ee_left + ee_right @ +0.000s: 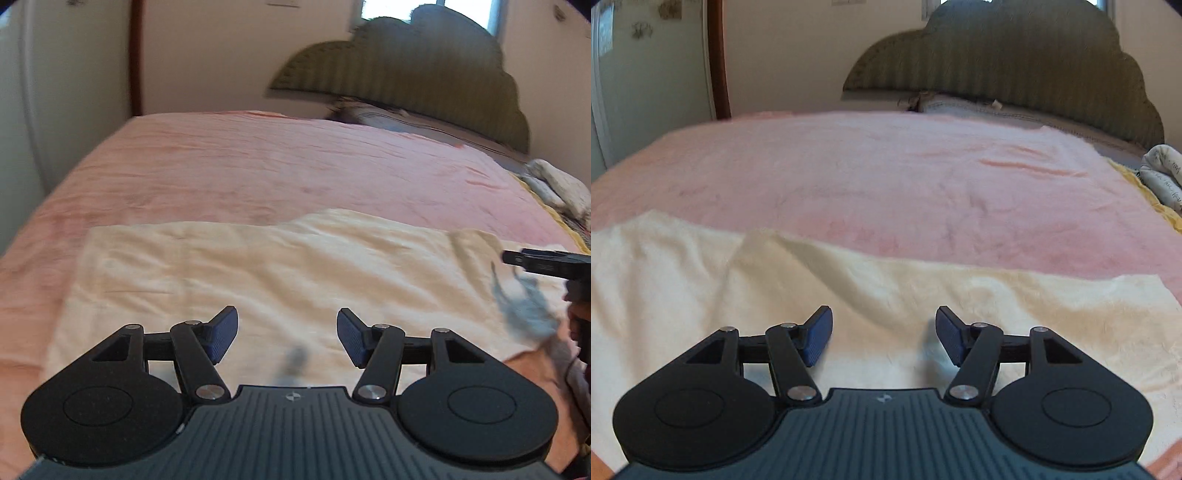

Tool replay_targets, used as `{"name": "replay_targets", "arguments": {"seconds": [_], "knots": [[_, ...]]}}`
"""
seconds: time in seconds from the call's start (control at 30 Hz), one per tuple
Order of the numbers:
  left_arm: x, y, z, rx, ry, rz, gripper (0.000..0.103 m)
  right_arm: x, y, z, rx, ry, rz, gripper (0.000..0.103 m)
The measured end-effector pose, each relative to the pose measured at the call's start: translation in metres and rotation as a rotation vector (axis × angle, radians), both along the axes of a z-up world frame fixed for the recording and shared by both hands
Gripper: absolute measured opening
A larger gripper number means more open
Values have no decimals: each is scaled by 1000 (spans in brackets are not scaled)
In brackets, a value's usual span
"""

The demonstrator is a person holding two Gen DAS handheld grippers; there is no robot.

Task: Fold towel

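Nearest in the left wrist view, the left gripper [287,334] is seen with its jaws standing apart and nothing between the blue pads [222,334]; it is held above the towel without touching it. In the right wrist view, the right gripper [884,334] is likewise spread, its pads [819,335] clear of the cloth and nothing caught between them.

Beneath both, the cream towel [258,273] is laid flat across the near part of the bed, its long side running left to right; a raised crease is seen in it [798,251] ahead of the right gripper. At the right edge of the left view, part of the other gripper is glimpsed over the towel's end.

Beyond the towel, the pink bedspread [277,162] is spread over the bed. At its far right, rolled bedding [1163,177] is seen. Farthest back, a green scalloped headboard [997,55] is set against the wall.
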State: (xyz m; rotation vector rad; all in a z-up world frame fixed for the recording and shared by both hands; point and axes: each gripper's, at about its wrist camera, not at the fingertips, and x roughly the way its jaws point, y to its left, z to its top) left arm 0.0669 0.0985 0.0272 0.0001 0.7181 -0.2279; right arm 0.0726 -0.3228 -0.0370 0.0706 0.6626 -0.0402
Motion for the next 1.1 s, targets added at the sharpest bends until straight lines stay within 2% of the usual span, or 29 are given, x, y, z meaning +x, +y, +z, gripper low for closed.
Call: {"name": "replay_targets", "arguments": {"seconds": [0.03,0.1,0.17,0.2,0.23,0.3,0.33,0.4,0.47,0.5,0.57,0.63,0.7,0.73,0.83,0.87,0.9,0.93,1.03,1.1], "knots": [[-2,19,2,4,-13,57,63,-2,7,7,56,-33,77,62],[-4,55,5,-3,-16,175,63,5,30,11,119,-1,247,63],[-6,89,7,-26,-3,289,63,15,54,1,65,66,337,63],[-7,103,7,-41,12,333,63,22,62,-8,-1,97,326,63],[-10,118,8,-69,31,371,63,27,66,-15,-73,108,267,65],[-15,135,7,-126,59,400,63,22,80,-4,-175,30,168,67],[-16,141,6,-156,82,404,63,15,95,8,-183,-36,206,68],[-18,149,2,-217,115,406,60,1,133,28,-91,-129,392,68],[-19,149,-2,-283,140,402,59,-14,182,39,-2,-161,639,66],[-18,150,-3,-311,149,406,55,-20,205,40,4,-167,733,66],[-21,149,-8,-351,172,416,53,-34,259,37,-44,-181,915,66],[-23,150,-11,-380,193,417,46,-45,304,31,-94,-180,1040,65],[-25,152,-15,-419,206,414,41,-56,335,24,-150,-189,1130,55],[-24,153,-18,-442,211,414,37,-63,353,19,-183,-185,1165,46],[-20,153,-25,-490,226,408,28,-69,375,10,-240,-186,1190,29],[-18,152,-29,-492,235,415,25,-69,382,8,-257,-189,1180,27],[-16,151,-32,-491,240,423,12,-68,386,6,-272,-188,1172,23],[-13,150,-37,-485,243,441,7,-68,385,3,-280,-193,1159,16],[-18,152,-41,-502,219,475,7,-63,386,4,-264,-182,1157,10],[-26,155,-36,-502,185,495,7,-63,386,6,-254,-181,1165,10]]}}
